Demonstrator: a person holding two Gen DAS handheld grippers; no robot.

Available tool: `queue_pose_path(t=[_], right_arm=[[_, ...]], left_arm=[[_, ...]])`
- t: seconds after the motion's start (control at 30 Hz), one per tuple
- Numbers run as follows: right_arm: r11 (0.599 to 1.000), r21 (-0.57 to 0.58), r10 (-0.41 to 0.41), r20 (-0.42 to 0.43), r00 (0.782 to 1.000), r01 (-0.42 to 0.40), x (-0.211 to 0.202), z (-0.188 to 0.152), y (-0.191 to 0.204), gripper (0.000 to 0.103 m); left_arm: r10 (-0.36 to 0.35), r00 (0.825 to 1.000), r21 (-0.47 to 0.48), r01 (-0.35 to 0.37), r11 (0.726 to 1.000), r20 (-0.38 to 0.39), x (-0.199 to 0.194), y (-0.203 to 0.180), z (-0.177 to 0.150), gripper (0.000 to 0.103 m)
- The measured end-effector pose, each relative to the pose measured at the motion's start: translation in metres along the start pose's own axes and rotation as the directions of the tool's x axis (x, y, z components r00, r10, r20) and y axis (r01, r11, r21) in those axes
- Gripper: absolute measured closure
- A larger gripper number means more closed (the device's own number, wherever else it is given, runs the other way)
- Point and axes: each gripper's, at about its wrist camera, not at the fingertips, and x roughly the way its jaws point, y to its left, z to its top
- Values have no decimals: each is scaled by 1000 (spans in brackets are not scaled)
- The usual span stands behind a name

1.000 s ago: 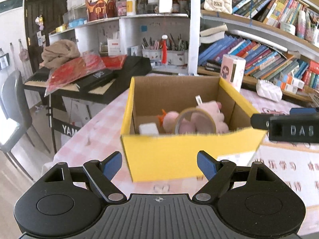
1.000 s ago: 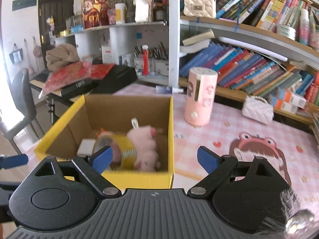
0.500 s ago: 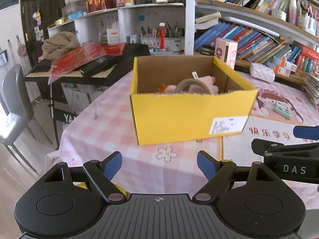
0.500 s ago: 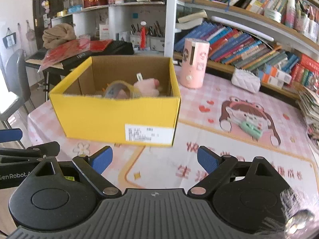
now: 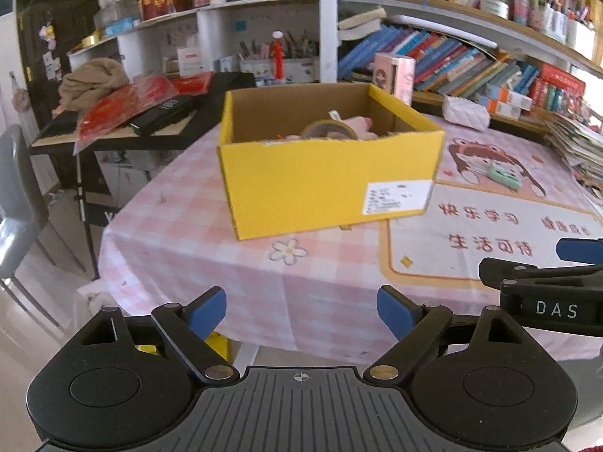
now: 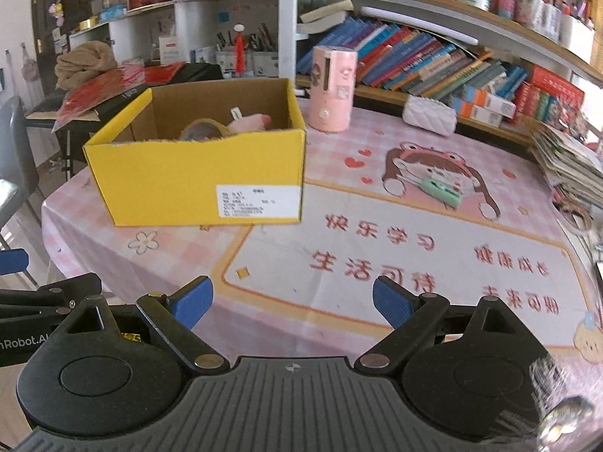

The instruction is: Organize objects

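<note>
**Both grippers held empty at the counter's near edge**

Nearest, the left gripper (image 5: 301, 310) is seen with its blue pads spread wide and its jaws opening, nothing lying between them. The right gripper (image 6: 293, 301) is likewise held wide apart and empty, above the near edge of the counter (image 6: 377, 286), which is covered by a pink checked cloth with a printed cartoon mat. Each gripper is glimpsed at the side of the other's view.

Further in, a yellow cardboard box (image 6: 196, 177) is set on the counter, well apart from both grippers, a white label stuck low on its near wall. Inside it, a roll of tape (image 5: 328, 130) and a pink plush toy (image 6: 248, 122) are partly seen over the rim; what else is in the box cannot be told. To the right of the box, a small green object (image 6: 441, 190) is left lying on the mat's cartoon figure.

Behind the box, a pink cylindrical container (image 6: 331, 88) is stood upright, with a white quilted pouch (image 6: 429, 115) beside it. Farthest back, shelves packed with books (image 6: 414, 60) are seen.
</note>
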Motion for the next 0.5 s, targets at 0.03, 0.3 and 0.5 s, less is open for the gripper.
queue_pose_path(t=[0.03, 0.3, 0.5], right_arm=[[1000, 4, -7, -2, 1000, 7, -2, -2, -2, 11], [994, 61, -89, -12, 996, 89, -16, -15, -27, 11], [983, 114, -145, -24, 989, 147, -21, -21, -51, 11]], left_arm=[[-9, 1000, 4, 9, 1000, -3, 0, -2, -1, 14], [-89, 996, 57, 90, 994, -10, 5, -28, 0, 14], [-145, 989, 113, 146, 983, -18, 10, -54, 4, 13]])
